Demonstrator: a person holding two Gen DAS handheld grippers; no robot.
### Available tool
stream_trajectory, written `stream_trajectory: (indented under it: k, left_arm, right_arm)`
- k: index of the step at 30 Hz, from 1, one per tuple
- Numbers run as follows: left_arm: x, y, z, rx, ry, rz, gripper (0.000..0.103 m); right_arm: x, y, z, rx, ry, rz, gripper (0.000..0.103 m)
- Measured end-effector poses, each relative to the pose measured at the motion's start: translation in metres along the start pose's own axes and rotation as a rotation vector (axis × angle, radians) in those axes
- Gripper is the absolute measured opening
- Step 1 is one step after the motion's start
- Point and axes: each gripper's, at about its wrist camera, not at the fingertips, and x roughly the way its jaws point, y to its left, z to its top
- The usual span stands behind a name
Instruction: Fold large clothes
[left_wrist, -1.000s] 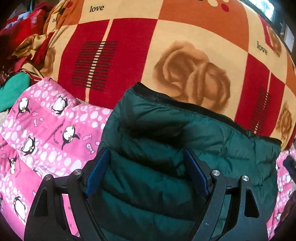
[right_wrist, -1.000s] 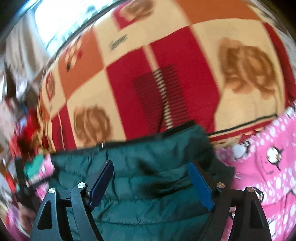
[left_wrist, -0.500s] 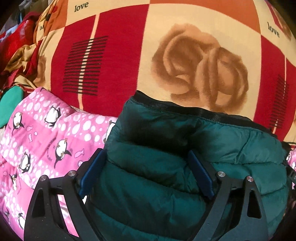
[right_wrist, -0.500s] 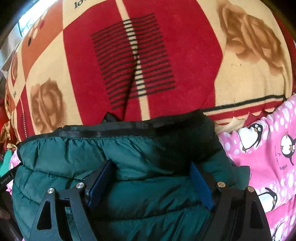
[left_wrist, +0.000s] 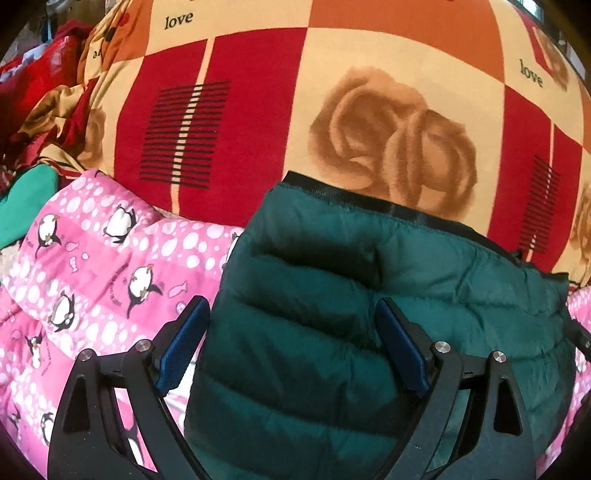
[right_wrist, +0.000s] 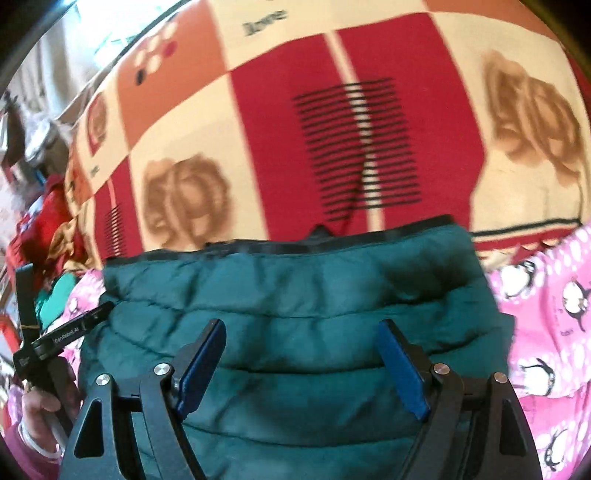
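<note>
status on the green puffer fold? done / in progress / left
Done: the green puffer jacket already lies as a compact folded block with its black-trimmed edge squared off, on the pink penguin quilt.
In hand: nothing gripped. The left gripper and right gripper are both open, over the jacket's two ends.
Left: whether another fold is needed can't be judged; the near side is hidden. Other clothes lie bunched at the bed's edge.

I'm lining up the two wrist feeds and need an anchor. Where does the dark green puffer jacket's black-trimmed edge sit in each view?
Left wrist: the black-trimmed edge of the green puffer jacket slants from upper centre down to the right.
Right wrist: the same edge runs nearly level across the middle, above the jacket.
Shared landmark: the pink penguin quilt, left in one, right in the other.
</note>
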Motion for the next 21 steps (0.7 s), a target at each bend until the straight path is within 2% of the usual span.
stream_trajectory:
  k: [4,8,12,17,21]
  left_arm:
    - [-0.006,0.001,-0.008,0.020,-0.002,0.005,0.091]
    - [-0.006,0.003,-0.013,0.026,-0.003,0.006,0.091]
    - [-0.003,0.005,-0.019,0.009,0.001,-0.003,0.091]
    - [-0.004,0.006,-0.020,0.011,-0.001,-0.002,0.091]
    - [-0.006,0.007,-0.022,0.003,-0.002,-0.003,0.091]
  right_arm:
    - [0.018,0.023,0.000,-0.027,0.001,0.025,0.081]
    - [0.033,0.023,-0.009,-0.005,0.025,0.031,0.081]
    - [0.046,0.021,-0.017,-0.032,0.045,-0.006,0.082]
    - [0.036,0.020,-0.015,-0.021,0.055,0.010,0.082]
    - [0.009,0.013,-0.016,-0.008,0.008,0.024,0.082]
